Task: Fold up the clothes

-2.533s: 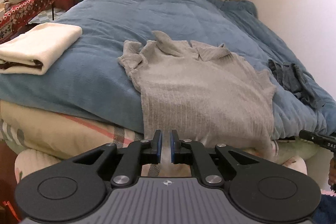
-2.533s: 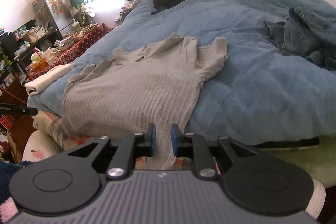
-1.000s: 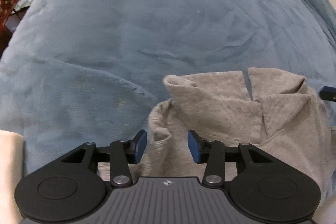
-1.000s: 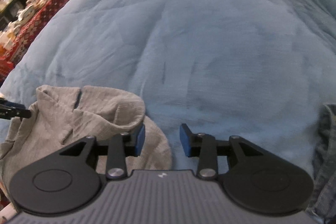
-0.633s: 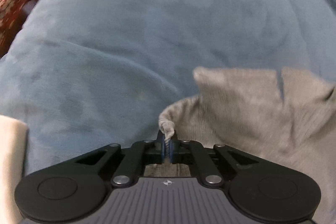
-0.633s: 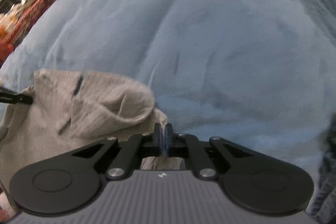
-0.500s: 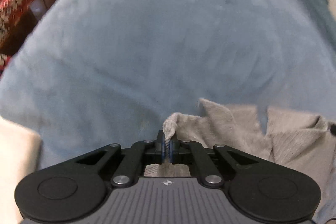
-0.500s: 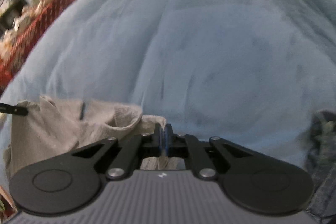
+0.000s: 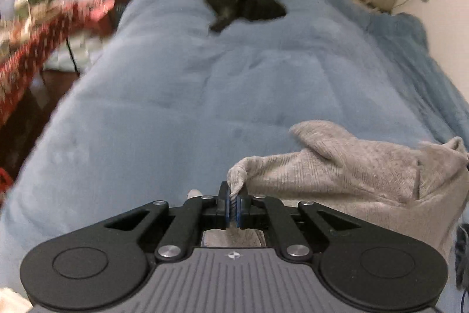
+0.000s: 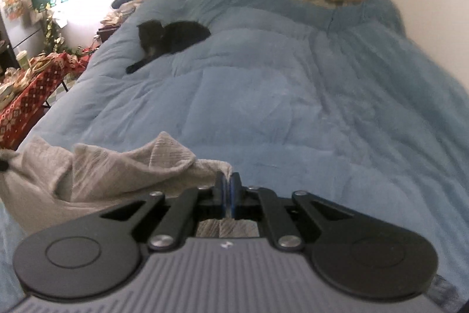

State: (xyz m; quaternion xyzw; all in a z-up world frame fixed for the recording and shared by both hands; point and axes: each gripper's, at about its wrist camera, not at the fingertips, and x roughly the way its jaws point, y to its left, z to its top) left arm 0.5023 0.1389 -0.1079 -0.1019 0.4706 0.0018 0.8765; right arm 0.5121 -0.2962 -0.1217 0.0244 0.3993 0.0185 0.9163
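Observation:
A grey ribbed knit sweater (image 9: 346, 166) is held up over the blue duvet (image 9: 234, 84). My left gripper (image 9: 233, 200) is shut on its left shoulder edge, a pinch of fabric bulging above the blue pads. In the right wrist view the same sweater (image 10: 117, 166) hangs to the left, and my right gripper (image 10: 227, 197) is shut on its other shoulder edge. The collar sags between the two grips. The lower body of the sweater is hidden below both grippers.
A black cat (image 10: 173, 38) lies curled far up the duvet (image 10: 293, 96), also the black cat (image 9: 243, 5) in the left view. A red patterned table (image 10: 26, 96) with clutter stands left of the bed. Curtains and a white wall close the far side.
Both grippers, open a second ago around the sweater's shoulders, have shut on them and lifted; the views tilted up from the duvet to the whole bed.

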